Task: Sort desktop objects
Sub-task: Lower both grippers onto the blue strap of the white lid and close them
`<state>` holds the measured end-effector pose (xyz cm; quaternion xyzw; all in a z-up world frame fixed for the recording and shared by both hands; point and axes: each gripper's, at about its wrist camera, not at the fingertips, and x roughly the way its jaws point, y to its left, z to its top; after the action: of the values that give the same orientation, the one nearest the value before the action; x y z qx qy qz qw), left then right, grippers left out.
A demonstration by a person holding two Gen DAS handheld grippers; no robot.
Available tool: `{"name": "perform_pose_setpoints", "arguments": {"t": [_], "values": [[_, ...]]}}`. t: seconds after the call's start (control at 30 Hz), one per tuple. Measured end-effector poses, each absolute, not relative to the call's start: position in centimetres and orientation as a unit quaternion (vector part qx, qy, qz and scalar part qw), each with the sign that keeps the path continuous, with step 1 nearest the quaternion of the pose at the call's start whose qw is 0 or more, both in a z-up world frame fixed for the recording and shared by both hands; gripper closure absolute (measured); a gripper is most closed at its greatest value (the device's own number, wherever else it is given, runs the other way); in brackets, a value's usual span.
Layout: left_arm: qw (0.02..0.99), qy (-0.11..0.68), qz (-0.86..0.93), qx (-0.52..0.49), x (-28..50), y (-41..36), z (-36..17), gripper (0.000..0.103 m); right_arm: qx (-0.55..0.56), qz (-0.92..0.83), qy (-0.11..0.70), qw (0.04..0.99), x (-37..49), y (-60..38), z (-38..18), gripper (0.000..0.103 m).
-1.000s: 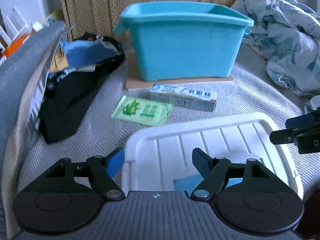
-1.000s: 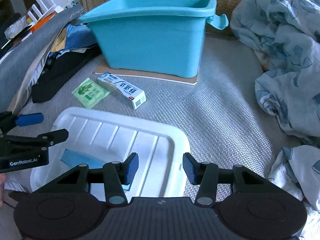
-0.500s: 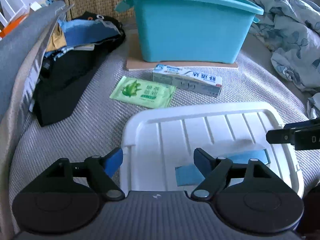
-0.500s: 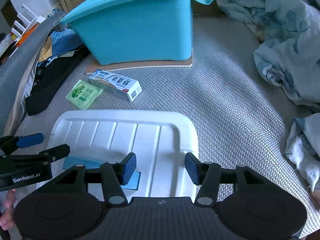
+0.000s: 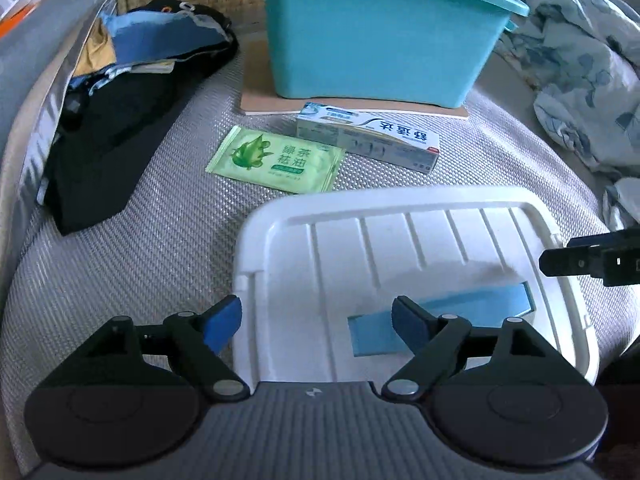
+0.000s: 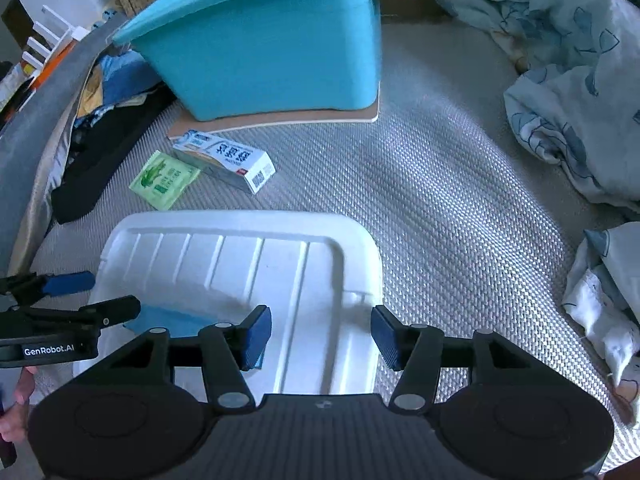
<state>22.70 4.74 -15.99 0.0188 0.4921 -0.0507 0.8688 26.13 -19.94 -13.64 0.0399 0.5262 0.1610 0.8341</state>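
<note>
Lying beyond white tray (image 5: 280, 216): green sachet (image 5: 276, 160), toothpaste box (image 5: 368, 136), teal tub (image 5: 380, 36).

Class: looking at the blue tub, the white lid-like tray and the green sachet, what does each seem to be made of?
Blue tub: moulded plastic, smooth and semi-glossy, with a rolled rim.
White tray: likely rigid plastic, with moulded ribs and soft sheen.
Green sachet: probably thin plastic or foil film, flat with printed face.
</note>
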Motion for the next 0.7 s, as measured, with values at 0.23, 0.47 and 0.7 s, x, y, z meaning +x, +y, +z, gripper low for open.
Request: {"name": "perform_pose_setpoints", "arguments": {"t": [0.23, 0.47, 0.7], "values": [[0.864, 0.501, -0.048, -0.005, 22.9, 5.7, -16.0, 0.018, 0.022, 0.165, 0.528, 0.833, 25.8, -19.4, -13.9, 0.034], [0.857, 0.513, -0.051, -0.004, 23.0, 5.8, -16.4, 0.014, 0.01, 0.168, 0.523, 0.836, 25.5, -18.9, -14.0, 0.03], [0.848, 0.527, -0.056, -0.016, 23.2, 5.7, -16.8, 0.004, -0.004, 0.167, 0.521, 0.837, 25.4, -18.4, -14.1, 0.027]]}}
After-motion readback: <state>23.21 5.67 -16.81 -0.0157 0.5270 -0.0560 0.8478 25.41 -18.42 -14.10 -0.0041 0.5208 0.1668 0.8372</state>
